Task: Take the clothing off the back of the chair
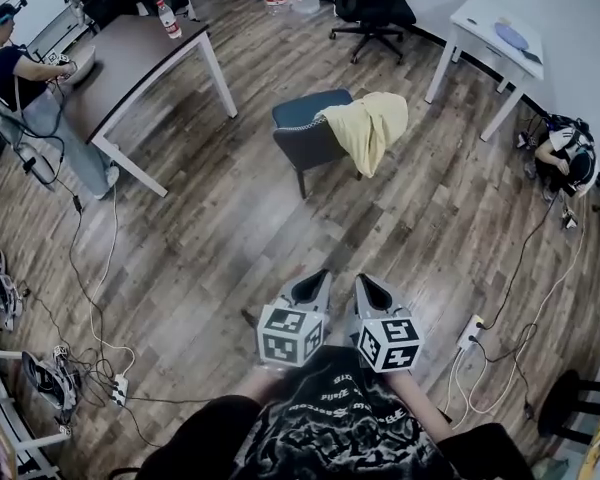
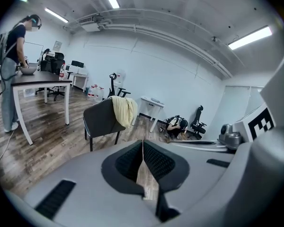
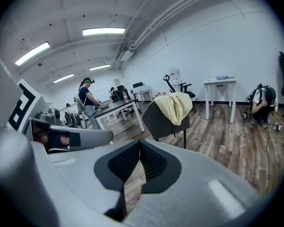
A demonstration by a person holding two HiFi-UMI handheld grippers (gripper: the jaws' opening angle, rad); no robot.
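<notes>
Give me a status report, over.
Left gripper and right gripper shut, empty. Yellow garment draped on chair back, untouched. Only open floor ahead.

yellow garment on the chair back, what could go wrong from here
Both the left gripper and right gripper are shut and well short of the chair; arriving shut could just shove the yellow garment off. It drapes over the backrest, so a sideways pull may snag or drag the chair.
</notes>
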